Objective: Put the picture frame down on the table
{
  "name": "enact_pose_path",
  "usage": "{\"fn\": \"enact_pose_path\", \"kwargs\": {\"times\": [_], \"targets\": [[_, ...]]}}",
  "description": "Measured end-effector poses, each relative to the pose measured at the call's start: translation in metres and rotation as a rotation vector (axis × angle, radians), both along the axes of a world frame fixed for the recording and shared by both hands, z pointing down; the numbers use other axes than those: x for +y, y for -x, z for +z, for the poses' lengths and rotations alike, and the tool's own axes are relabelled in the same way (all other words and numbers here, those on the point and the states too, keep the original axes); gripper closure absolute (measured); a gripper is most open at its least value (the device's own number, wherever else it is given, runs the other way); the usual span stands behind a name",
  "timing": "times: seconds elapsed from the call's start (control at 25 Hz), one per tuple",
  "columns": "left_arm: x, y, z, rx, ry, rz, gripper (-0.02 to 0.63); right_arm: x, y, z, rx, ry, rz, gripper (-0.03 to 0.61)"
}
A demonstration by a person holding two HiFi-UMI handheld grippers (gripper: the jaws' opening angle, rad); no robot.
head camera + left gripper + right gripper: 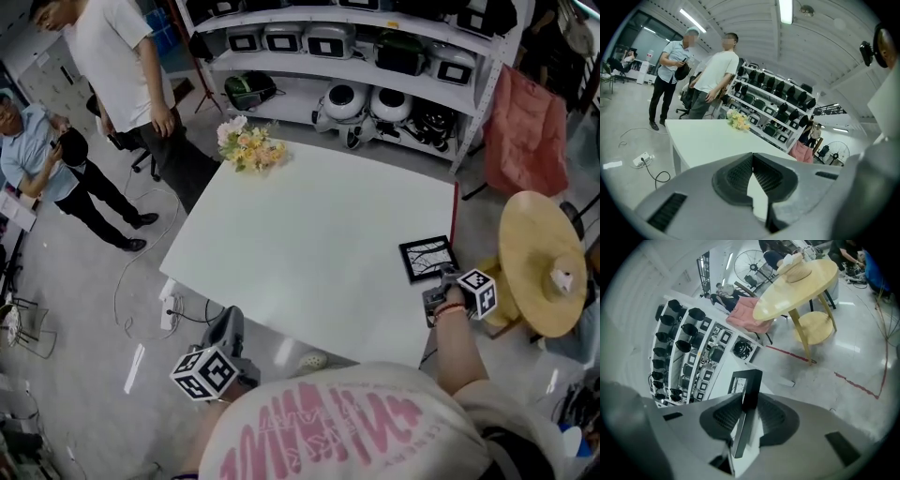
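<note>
A black picture frame with a pale branch drawing lies roughly flat over the right edge of the white table. Whether it touches the tabletop I cannot tell. My right gripper is shut on the frame's near edge. In the right gripper view the frame stands edge-on between the ribbed pads, with that gripper clamped on it. My left gripper hangs below the table's near left corner, off the table. Seen in its own view, the left gripper is shut with nothing in it, its tips meeting.
A bouquet lies at the table's far left corner. Shelves with machines stand behind. A round wooden table is close on the right, and a pink cloth hangs beyond it. Two people stand left; a power strip lies on the floor.
</note>
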State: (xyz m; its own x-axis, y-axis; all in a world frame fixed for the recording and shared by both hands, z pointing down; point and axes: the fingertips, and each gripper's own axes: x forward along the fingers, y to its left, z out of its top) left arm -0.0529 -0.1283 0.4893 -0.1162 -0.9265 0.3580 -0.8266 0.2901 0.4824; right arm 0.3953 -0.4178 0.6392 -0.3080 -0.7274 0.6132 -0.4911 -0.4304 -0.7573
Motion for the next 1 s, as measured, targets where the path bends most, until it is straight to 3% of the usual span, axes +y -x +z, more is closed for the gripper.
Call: {"fn": "enact_pose_path", "kwargs": {"times": [0.24, 0.52, 0.76, 1.0], "targets": [[-0.023, 0.0, -0.001, 0.001, -0.015, 0.066, 0.611, 0.003, 0.007, -0.002, 0.001, 0.013, 0.014, 0.464], [-0.062, -0.001, -0.017, 0.0, -0.068, 0.199, 0.611, 0.022, 0.001, -0.009, 0.008, 0.035, 0.068, 0.396], [-0.091, 0.03, -0.021, 0.001, -0.107, 0.341, 0.611, 0.039, 0.003, -0.007, 0.032, 0.043, 0.177, 0.351], [-0.094, 0.071, -0.037, -0.004, -0.161, 0.423, 0.611, 0.058, 0.007, -0.012, 0.154, 0.088, 0.211, 0.289]]}}
